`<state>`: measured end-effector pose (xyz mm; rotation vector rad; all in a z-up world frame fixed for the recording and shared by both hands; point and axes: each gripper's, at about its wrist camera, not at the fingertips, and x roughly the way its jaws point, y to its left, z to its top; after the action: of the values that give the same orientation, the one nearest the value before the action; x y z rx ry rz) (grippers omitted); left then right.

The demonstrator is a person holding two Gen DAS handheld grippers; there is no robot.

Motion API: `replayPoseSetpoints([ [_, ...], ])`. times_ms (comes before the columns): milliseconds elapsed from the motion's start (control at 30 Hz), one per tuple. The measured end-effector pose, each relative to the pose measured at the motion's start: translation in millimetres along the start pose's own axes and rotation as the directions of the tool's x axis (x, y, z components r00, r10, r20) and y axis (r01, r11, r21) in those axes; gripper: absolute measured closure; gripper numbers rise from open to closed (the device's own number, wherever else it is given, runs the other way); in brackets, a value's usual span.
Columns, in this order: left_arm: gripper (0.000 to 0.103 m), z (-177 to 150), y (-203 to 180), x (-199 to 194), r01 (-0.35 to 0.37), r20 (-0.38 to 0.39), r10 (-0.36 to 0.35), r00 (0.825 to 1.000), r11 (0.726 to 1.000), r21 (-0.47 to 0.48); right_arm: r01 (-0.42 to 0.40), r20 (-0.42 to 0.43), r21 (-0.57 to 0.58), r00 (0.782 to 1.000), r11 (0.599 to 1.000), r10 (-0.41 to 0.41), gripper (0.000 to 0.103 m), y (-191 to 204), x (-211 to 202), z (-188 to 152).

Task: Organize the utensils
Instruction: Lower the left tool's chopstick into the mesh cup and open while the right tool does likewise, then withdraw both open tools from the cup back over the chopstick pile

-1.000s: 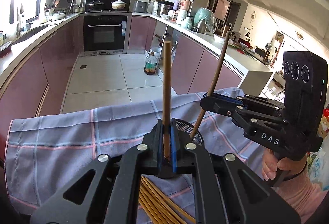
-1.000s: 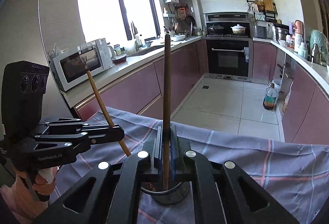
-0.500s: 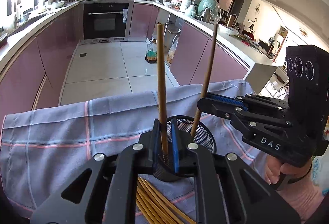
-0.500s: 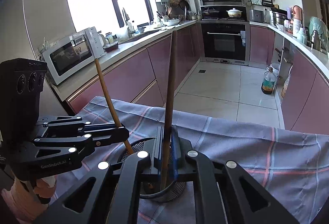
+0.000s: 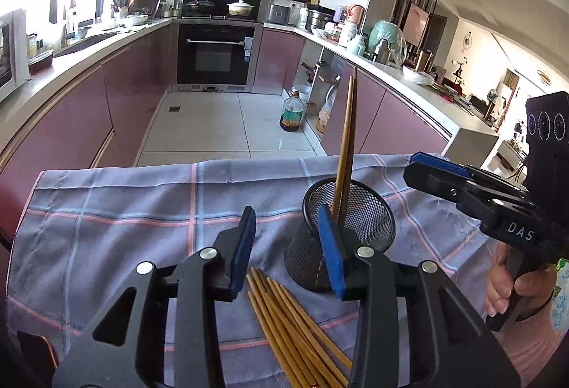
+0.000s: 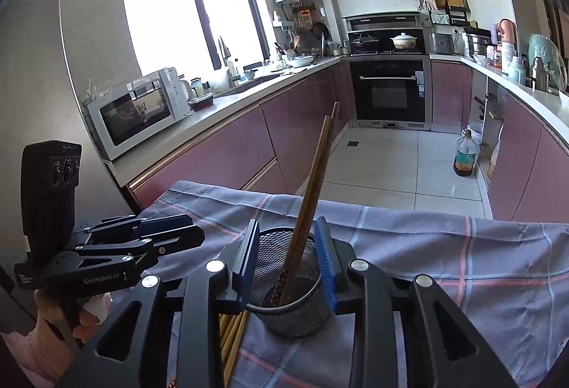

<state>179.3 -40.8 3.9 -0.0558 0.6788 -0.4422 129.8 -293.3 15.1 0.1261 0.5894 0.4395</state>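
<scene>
Both sets of tongs, left (image 5: pixel 287 249) and right (image 6: pixel 288 260), are standing spread after just opening, gripping nothing. Loose bamboo chopsticks (image 5: pixel 295 327) are lying on the checked cloth (image 5: pixel 124 210) covering the worktop. Two chopsticks (image 5: pixel 346 153) are leaning inside the round black mesh cup (image 5: pixel 370 221). Beyond, glossy mauve cabinets (image 6: pixel 220 157) are lining the tiled kitchen.

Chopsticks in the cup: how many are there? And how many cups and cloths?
standing chopsticks: 2
mesh cup: 1
checked cloth: 1
Total: 4
The loose chopsticks lying on the cloth overlap too much to count.
</scene>
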Motion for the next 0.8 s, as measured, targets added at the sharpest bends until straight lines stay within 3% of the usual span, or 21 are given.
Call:
replayPoseSetpoints([
  [233,0.057,-38.7,19.2,-31.0,-0.054,0.018,0.054,0.998,0.998,-0.025,-0.106,-0.04,-0.078,0.994,0.991,0.103,0.064,32.4,-19.9,-31.5],
  [500,0.055,-89.9,27.7,-29.5,-0.074,-0.073,0.071,0.995,0.997,-0.035,-0.114,-0.202,-0.055,0.974,0.992,0.101,0.064,42.1,2.0,-83.4],
  [800,0.055,-124.2,17.7,-12.1,-0.061,-0.164,0.055,0.985,0.998,-0.031,-0.086,-0.279,-0.012,0.957,0.996,0.079,0.064,46.9,17.3,-112.0],
])
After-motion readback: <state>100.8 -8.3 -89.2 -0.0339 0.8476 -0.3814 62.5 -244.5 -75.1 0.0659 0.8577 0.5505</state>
